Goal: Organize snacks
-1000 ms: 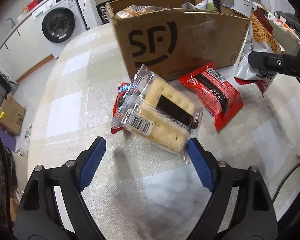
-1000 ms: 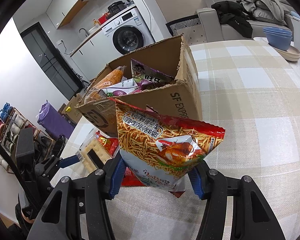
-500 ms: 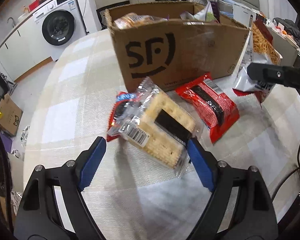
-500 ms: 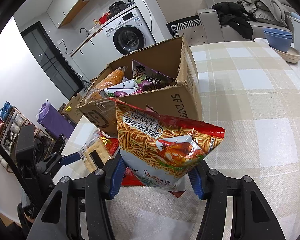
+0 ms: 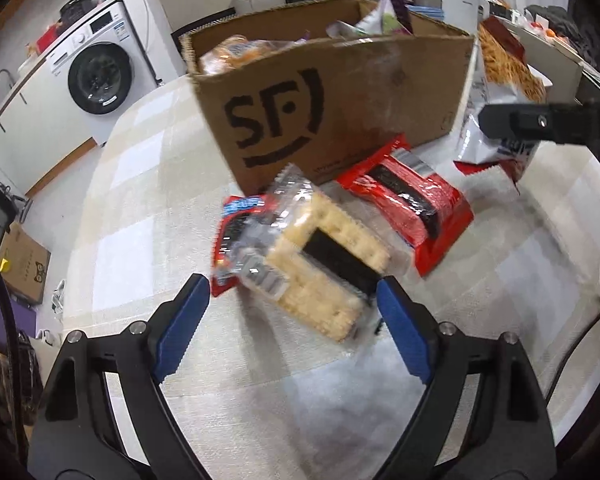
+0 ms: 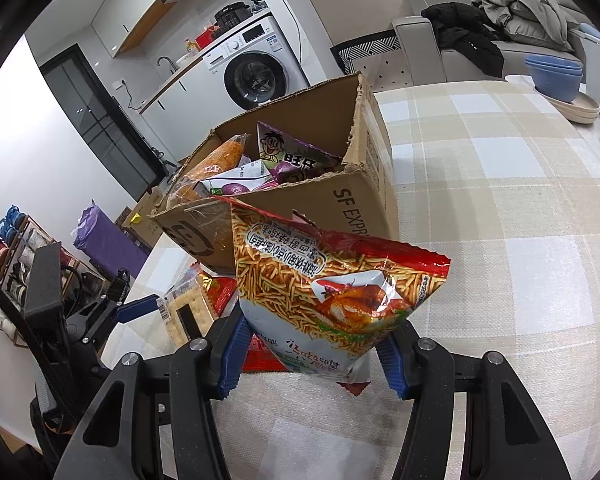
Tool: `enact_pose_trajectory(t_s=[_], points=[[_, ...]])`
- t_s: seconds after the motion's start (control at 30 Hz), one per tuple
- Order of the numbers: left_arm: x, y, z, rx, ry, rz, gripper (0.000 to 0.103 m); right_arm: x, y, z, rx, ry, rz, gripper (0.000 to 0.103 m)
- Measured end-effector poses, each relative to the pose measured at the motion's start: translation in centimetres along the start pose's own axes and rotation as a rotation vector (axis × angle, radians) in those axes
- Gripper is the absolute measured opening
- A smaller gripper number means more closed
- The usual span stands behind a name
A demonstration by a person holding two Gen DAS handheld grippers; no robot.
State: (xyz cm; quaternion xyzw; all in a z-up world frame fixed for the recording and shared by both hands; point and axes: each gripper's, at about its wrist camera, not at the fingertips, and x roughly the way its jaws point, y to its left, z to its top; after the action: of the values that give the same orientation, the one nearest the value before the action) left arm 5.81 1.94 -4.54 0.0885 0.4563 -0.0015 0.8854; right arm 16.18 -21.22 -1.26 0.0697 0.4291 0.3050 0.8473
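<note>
A clear pack of crackers (image 5: 320, 264) lies on the checked tablecloth, on top of a red and blue snack pack (image 5: 230, 236). My left gripper (image 5: 292, 320) is open, its blue fingers either side of the cracker pack's near end. A red packet (image 5: 412, 208) lies right of it. Behind stands an open cardboard box (image 5: 328, 108) holding several snack bags. My right gripper (image 6: 310, 354) is shut on a noodle-snack bag (image 6: 332, 292) and holds it upright just in front of the box (image 6: 340, 200).
The checked tablecloth (image 6: 500, 200) stretches right of the box. Blue bowls on a plate (image 6: 556, 84) stand at the far right. A washing machine (image 5: 96, 76) stands beyond the table's far left. The left gripper shows in the right wrist view (image 6: 136, 308).
My left gripper has moved forward toward the cracker pack, which now sits between its fingers. The right gripper and the noodle-snack bag have stayed put.
</note>
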Motion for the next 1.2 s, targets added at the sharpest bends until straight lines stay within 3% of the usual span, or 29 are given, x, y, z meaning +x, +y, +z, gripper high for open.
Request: enact_pose_trajectory(t_s=[0.2, 0.23, 0.3, 0.37, 0.43, 0.67, 0.9, 1.2], points=[[0.9, -2.1, 0.1, 0.062, -0.031, 0.026, 0.084, -0.2, 0.0, 0.0, 0.002, -0.004, 0.000, 0.057], [0.9, -2.3, 0.1, 0.063, -0.037, 0.014, 0.080, -0.2, 0.0, 0.0, 0.002, -0.004, -0.001, 0.057], [0.8, -2.6, -0.1, 0.069, -0.043, 0.019, 0.057, -0.3, 0.0, 0.0, 0.003, -0.005, -0.001, 0.057], [0.4, -1.9, -0.1, 0.056, -0.040, 0.006, 0.043, -0.2, 0.0, 0.0, 0.006, -0.005, -0.001, 0.057], [0.0, -1.9, -0.4, 0.031, -0.038, -0.035, 0.040, -0.1, 0.1, 0.0, 0.006, -0.003, -0.002, 0.057], [-1.0, -1.2, -1.0, 0.004, -0.072, -0.075, 0.023, 0.0, 0.2, 0.1, 0.002, -0.001, -0.001, 0.057], [-2.6, -0.5, -1.1, -0.075, -0.116, -0.183, 0.017, 0.1, 0.2, 0.0, 0.006, -0.001, -0.001, 0.057], [-1.9, -0.3, 0.4, -0.108, -0.125, -0.230, 0.017, 0.0, 0.2, 0.1, 0.006, -0.004, 0.001, 0.057]])
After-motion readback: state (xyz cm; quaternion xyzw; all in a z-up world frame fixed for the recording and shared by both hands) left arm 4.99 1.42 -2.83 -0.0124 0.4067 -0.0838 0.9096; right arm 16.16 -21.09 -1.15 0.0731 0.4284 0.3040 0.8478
